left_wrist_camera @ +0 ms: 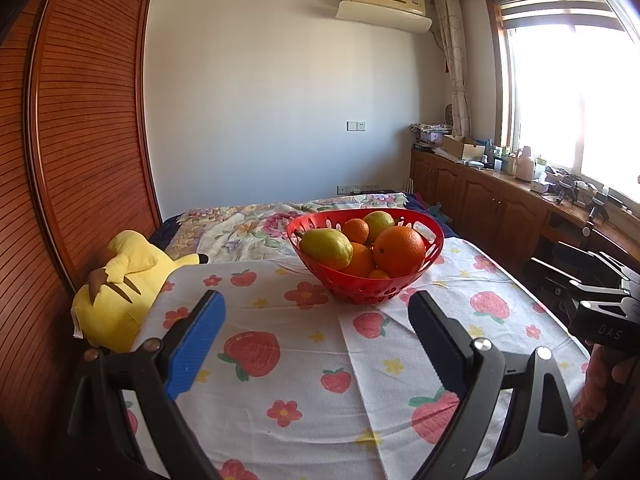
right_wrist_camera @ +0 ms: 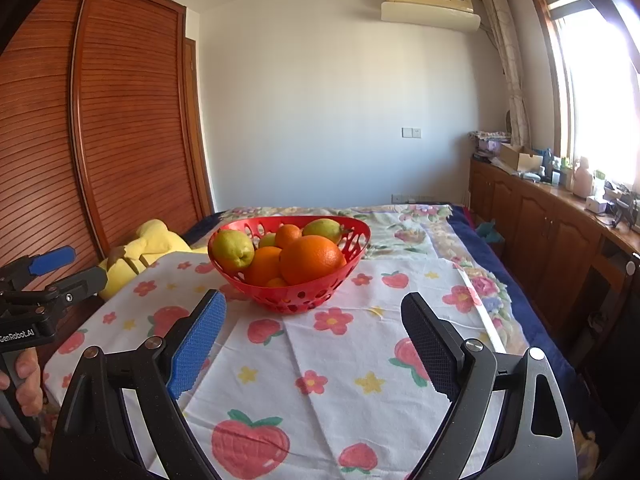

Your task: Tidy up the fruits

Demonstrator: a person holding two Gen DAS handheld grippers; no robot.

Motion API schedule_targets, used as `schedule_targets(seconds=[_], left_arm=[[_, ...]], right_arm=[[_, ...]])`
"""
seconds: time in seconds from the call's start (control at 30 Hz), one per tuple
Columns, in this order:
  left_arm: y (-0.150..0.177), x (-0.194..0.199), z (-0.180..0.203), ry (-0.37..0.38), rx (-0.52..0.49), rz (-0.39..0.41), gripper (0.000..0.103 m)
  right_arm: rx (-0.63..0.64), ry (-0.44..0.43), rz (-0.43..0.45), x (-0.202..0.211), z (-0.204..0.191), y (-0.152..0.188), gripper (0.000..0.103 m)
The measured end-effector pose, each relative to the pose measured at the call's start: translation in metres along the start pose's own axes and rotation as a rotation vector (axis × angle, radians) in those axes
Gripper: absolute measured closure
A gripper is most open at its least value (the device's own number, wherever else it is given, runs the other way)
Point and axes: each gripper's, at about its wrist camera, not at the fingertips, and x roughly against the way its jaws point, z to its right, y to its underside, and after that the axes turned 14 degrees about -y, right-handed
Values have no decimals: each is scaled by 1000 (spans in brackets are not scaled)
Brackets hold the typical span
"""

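Red basket (left_wrist_camera: 365,288) sits on strawberry-print cloth (left_wrist_camera: 304,364), holding all fruit in view: big orange (left_wrist_camera: 399,250), pears (left_wrist_camera: 326,247), smaller oranges. No loose fruit seen on cloth. L gripper (left_wrist_camera: 316,322) and R gripper (right_wrist_camera: 314,326) both spread wide, nothing held, short of basket. Judgement: fits either fruit gathered or sorting-out pending; can't settle which. Yellow plush (left_wrist_camera: 120,292) lies left, apart.

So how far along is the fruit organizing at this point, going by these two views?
Either not begun or already finished; one moment cannot say which. All visible fruit, the large orange, smaller oranges and the pears, sits piled in the red basket. The strawberry-print cloth carries no loose fruit. In hand: nothing; the left gripper and right gripper are open and short of the basket.
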Motion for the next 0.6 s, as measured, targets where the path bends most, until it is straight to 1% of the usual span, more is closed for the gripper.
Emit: schedule_targets(seconds=[0.6], left_arm=[[1, 1, 1, -7, -5, 6, 10]], right_arm=[[-1, 0, 1, 0, 0, 0, 12]])
